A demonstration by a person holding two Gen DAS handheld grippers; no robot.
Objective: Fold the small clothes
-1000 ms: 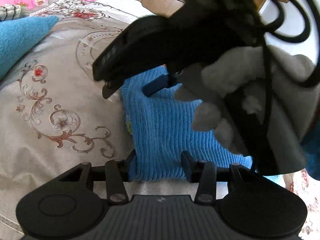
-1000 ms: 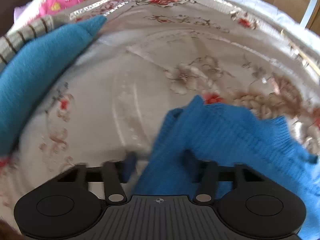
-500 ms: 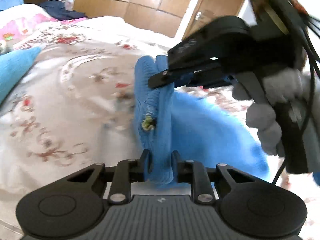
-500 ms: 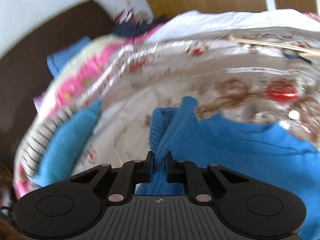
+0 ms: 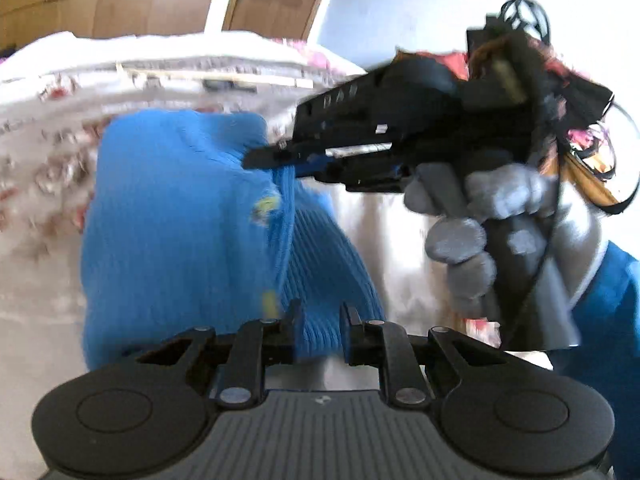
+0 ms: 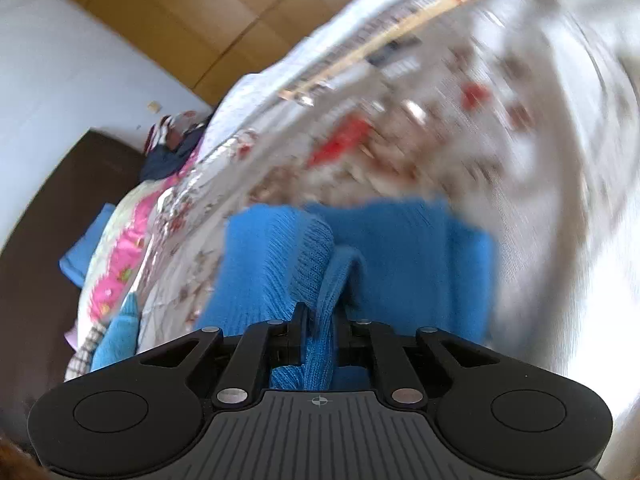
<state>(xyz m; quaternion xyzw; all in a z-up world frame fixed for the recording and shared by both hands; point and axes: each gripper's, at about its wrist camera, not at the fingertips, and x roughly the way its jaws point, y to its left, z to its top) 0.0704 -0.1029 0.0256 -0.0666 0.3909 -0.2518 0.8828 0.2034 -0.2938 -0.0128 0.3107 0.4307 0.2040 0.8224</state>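
the bright blue ribbed knit garment (image 5: pixel 172 216) hangs bunched above the cream bedspread with red and brown flower print (image 5: pixel 44 168), lifted clear of it along its near edge and partly doubled over on itself. a small yellow-green mark (image 5: pixel 262 206) shows on the knit near the fold.

the left gripper (image 5: pixel 318 320) is clamped on a thick roll of the garment's ribbed edge: both black fingers press into the cloth, which fills the gap between them.

the right gripper (image 5: pixel 266 158) reaches in from the right of the garment, its thin black fingertips closed on the cloth's upper fold. a hand in a grey knit glove (image 5: pixel 476 224) grips its handle, with black cables looping behind. in its own view, the right gripper (image 6: pixel 322 318) pinches a narrow folded ridge of the blue knit; its jaws are easing apart slightly, yet the pads press the cloth on both sides.

beyond the garment, a pale wooden stick (image 6: pixel 384 36) lies across the far part of the bedspread. left of the garment sit a pink patterned quilt (image 6: pixel 120 248) and a folded teal-blue cloth (image 6: pixel 118 340). brown wooden wardrobe panels (image 6: pixel 208 20) stand behind the bed. much of the bedspread is blurred.
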